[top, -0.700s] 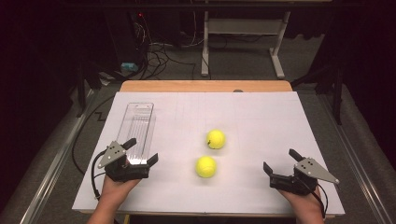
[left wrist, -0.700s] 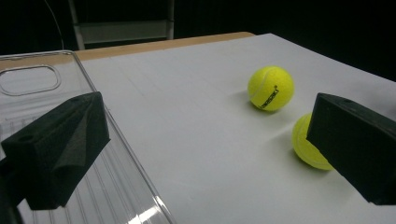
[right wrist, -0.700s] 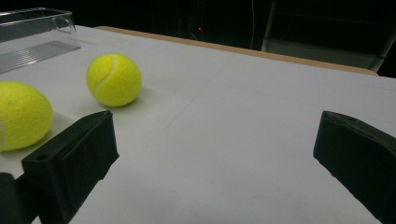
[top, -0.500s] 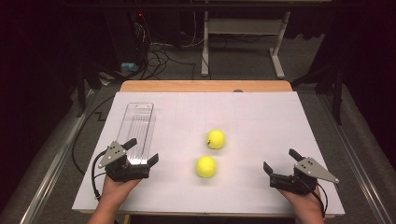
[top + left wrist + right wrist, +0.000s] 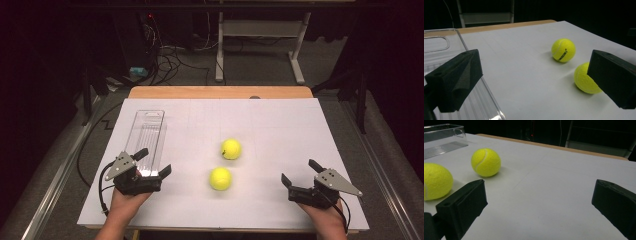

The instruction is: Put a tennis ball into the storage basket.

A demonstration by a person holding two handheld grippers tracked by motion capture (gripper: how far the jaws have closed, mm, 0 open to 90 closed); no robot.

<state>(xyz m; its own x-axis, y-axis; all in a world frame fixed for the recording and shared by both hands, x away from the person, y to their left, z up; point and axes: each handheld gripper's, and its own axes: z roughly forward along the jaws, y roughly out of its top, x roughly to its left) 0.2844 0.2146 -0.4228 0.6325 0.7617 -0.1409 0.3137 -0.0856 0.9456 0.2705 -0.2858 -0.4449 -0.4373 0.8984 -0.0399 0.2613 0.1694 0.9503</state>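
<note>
Lying loose on the white table sheet (image 5: 280, 130), two fuzzy yellow tennis balls (image 5: 231, 149) (image 5: 220, 178) sit near each other at centre, neither yet in the clear plastic rectangular tray (image 5: 147, 135) to their left. Left gripper (image 5: 152, 170) and right gripper (image 5: 300, 175) rest wide apart, gaping and empty; by my judgement, everything remains undone.

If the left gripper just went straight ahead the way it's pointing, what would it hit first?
Probably nothing: the left gripper has open jaws aimed across bare white board. The near ball sits off by one jaw, the far ball farther along, and the clear tray lies by the other jaw. Depth is hard to judge.
</note>
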